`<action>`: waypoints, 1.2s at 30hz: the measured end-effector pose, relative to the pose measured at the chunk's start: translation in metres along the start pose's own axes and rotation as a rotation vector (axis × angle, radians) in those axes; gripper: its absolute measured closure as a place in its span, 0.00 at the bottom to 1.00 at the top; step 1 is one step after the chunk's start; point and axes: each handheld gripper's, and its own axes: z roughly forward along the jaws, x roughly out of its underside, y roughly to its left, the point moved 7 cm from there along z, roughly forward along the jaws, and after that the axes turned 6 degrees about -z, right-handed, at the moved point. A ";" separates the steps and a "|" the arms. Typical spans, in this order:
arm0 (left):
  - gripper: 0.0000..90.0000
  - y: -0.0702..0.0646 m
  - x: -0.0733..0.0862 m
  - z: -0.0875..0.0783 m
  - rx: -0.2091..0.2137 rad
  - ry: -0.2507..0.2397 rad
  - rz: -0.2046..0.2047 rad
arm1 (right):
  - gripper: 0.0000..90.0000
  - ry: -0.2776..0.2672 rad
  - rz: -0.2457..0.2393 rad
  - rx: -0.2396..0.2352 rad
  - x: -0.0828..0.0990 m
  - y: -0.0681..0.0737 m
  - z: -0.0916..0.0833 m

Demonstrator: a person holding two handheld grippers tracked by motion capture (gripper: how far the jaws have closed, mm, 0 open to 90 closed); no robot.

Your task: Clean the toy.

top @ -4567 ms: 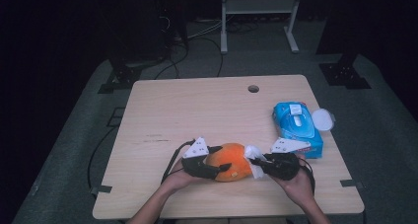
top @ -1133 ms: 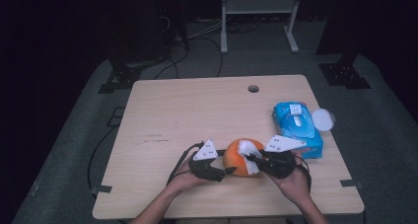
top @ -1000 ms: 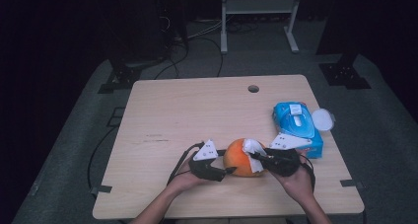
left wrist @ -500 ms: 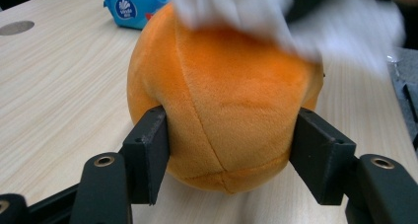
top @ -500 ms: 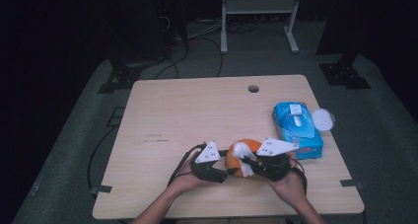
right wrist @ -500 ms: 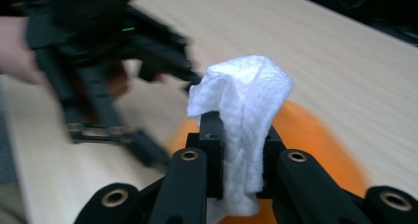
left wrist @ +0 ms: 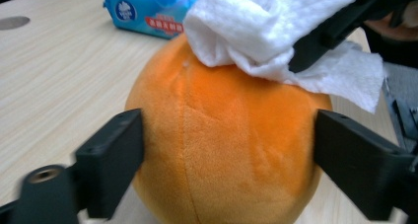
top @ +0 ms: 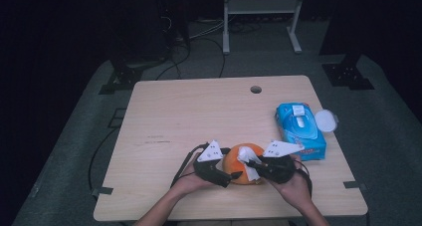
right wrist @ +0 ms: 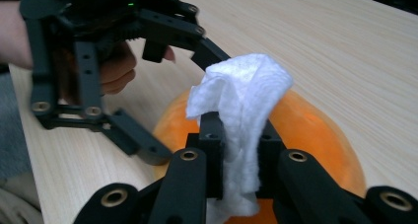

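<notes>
The plush orange ball [left wrist: 224, 145], soft and light, is flanked at 3 and 9 o'clock by the left gripper [left wrist: 226, 160], whose jaws have just been opening. The white wipe [right wrist: 241, 135] is clamped limp in the right gripper [right wrist: 239, 160].

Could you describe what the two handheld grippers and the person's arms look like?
Both the left gripper and the right gripper are black, with flat angular jaws on linkage arms with brass-coloured pivots. Each carries a pale grey three-cornered plate on top and trails a black cable. The forearms are bare, with no sleeves visible.
</notes>
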 end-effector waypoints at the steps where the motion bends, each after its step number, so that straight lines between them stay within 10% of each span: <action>1: 0.20 0.001 0.002 -0.001 0.004 -0.001 0.001 | 0.88 0.006 -0.016 0.005 -0.001 0.001 0.001; 9: 0.22 0.006 0.003 -0.003 0.013 0.001 0.001 | 0.88 -0.006 0.089 0.068 0.016 -0.033 -0.018; 16: 0.12 0.003 -0.007 -0.005 0.015 -0.030 -0.006 | 0.88 -0.036 0.067 -0.008 0.008 -0.010 -0.010; 19: 0.25 0.003 -0.003 -0.006 0.027 -0.018 0.003 | 0.88 -0.026 0.014 -0.014 0.004 0.001 -0.006; 30: 0.33 0.004 0.006 -0.007 0.030 0.002 0.014 | 0.88 0.006 0.112 0.057 0.030 -0.038 -0.019; 36: 0.33 0.005 0.008 -0.010 0.043 0.021 0.016 | 0.88 -0.030 0.108 0.034 0.019 -0.029 -0.021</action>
